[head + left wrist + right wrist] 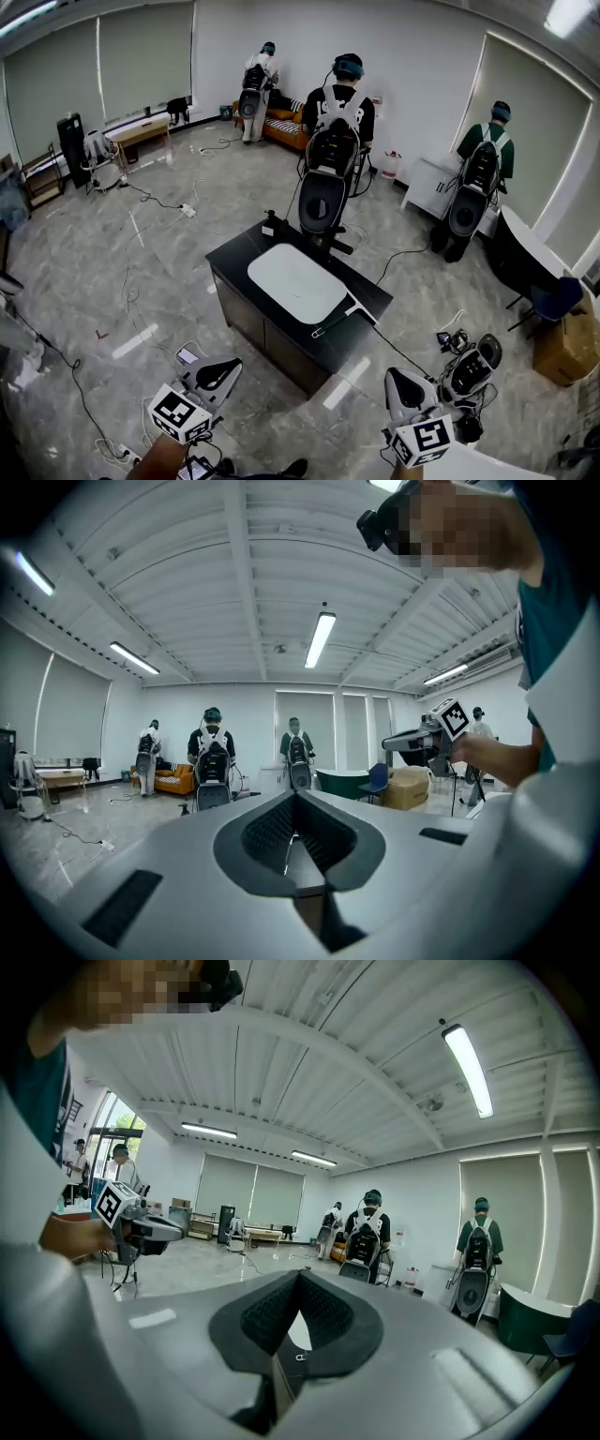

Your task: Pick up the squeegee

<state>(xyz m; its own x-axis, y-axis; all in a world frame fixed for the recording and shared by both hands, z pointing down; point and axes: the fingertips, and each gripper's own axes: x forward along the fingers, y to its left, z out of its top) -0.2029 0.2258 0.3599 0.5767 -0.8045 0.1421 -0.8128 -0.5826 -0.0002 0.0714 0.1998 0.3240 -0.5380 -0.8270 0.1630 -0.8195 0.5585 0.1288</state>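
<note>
Nothing is done yet; the squeegee (pixel 342 314) lies on the black tabletop (pixel 232 255) beside a white board (pixel 295 281), well apart from both tools; the left tool (pixel 230 367) and right tool (pixel 397 377) are clenched and empty; approach and grasp remain.

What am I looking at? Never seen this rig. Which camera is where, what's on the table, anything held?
No robot: a person carries a two-jaw gripper in each hand. The head view looks down from the person's head; the left gripper and right gripper show at its bottom, each bearing a marker cube. The two gripper views come from cameras riding on each gripper, looking along its jaws. Both pairs of jaws are closed, nothing held. Ahead stands a black table with a white oval board on it; the squeegee lies by the board's right end, untouched.
</note>
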